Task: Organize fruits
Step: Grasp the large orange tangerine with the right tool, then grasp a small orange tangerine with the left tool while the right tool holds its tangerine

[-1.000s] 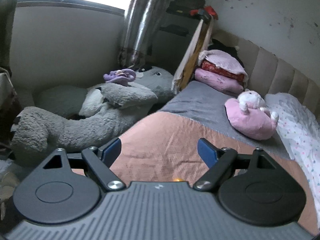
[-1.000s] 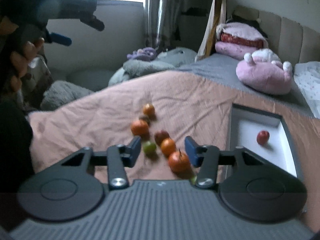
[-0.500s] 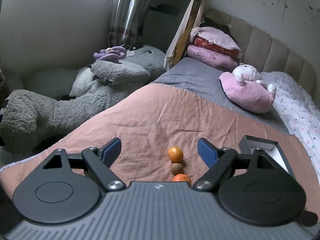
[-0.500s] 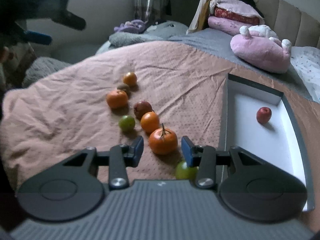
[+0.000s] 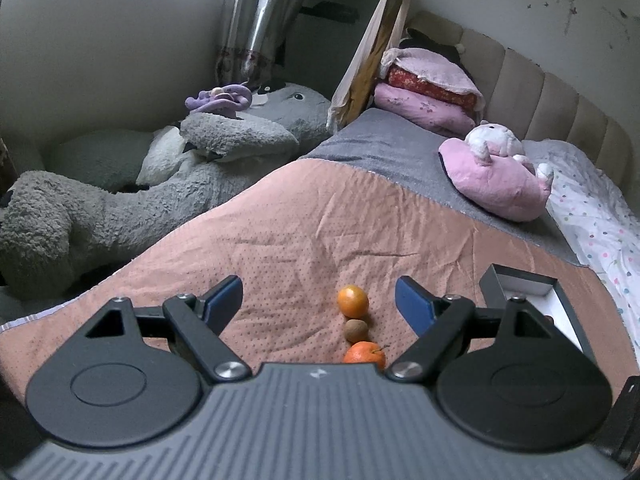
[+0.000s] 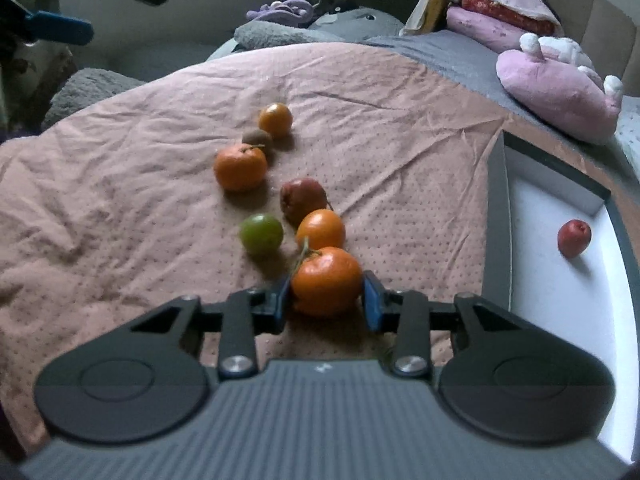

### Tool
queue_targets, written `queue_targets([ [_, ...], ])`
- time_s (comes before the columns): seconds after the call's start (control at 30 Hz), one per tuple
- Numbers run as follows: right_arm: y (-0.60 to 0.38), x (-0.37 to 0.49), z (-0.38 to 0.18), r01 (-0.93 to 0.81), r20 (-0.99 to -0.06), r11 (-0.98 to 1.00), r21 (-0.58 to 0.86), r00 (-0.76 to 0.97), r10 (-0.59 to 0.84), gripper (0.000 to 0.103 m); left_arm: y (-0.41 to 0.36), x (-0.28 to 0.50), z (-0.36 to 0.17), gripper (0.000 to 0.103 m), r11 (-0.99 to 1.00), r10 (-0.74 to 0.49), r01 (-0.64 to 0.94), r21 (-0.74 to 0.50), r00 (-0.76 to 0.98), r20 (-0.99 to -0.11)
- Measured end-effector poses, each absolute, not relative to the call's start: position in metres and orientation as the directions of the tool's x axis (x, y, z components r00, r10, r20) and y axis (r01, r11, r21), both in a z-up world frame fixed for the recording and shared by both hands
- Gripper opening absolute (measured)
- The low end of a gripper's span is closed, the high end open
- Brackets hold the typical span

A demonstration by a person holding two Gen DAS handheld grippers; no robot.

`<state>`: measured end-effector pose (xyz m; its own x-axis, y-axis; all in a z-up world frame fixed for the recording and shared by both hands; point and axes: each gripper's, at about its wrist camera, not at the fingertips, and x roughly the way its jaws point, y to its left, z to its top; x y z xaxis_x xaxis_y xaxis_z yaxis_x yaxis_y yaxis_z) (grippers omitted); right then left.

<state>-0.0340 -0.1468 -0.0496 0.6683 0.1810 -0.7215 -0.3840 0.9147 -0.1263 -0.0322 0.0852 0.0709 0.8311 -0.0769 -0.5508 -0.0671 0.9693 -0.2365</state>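
Observation:
Several fruits lie on a pink bedspread. In the right wrist view my right gripper (image 6: 325,294) is shut on a stemmed tangerine (image 6: 326,278) resting on the bedspread. Beyond it lie an orange (image 6: 321,229), a green fruit (image 6: 261,234), a dark red fruit (image 6: 303,198), another tangerine (image 6: 240,167), a kiwi (image 6: 257,139) and a small orange (image 6: 275,119). A white tray (image 6: 560,304) at right holds one red fruit (image 6: 574,237). My left gripper (image 5: 319,298) is open and empty above the small orange (image 5: 352,301), kiwi (image 5: 356,330) and tangerine (image 5: 364,353).
A pink plush (image 5: 498,172) lies on the grey blanket behind. A big grey plush (image 5: 132,192) lies off the bed's left edge. Folded pink bedding (image 5: 428,92) is stacked at the headboard. The tray corner (image 5: 520,280) shows right of my left gripper.
My right gripper moved forward and down and closed on the stemmed tangerine. My left gripper tilted down, bringing the fruits and the tray corner into its view.

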Motion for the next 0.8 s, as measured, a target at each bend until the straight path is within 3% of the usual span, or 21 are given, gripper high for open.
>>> queue_targets([
  [0.33, -0.178, -0.073, -0.003, -0.338, -0.651, 0.941, -0.017, 0.718, 0.246, 0.039, 0.078, -0.035, 0.065, 0.087, 0.978, -0.081, -0.042, -0.205, 0.828, -0.555],
  [0.63, -0.2, -0.102, 0.006, -0.337, -0.648, 0.941, 0.038, 0.709, 0.28, 0.039, 0.064, -0.027, 0.048, 0.086, 0.978, -0.106, -0.019, -0.207, 0.811, -0.575],
  [0.8, -0.198, -0.1, 0.006, -0.346, -0.649, 0.936, 0.072, 0.696, 0.307, 0.039, 0.035, -0.013, 0.027, 0.086, 0.996, -0.069, 0.019, -0.086, 0.774, -0.63],
])
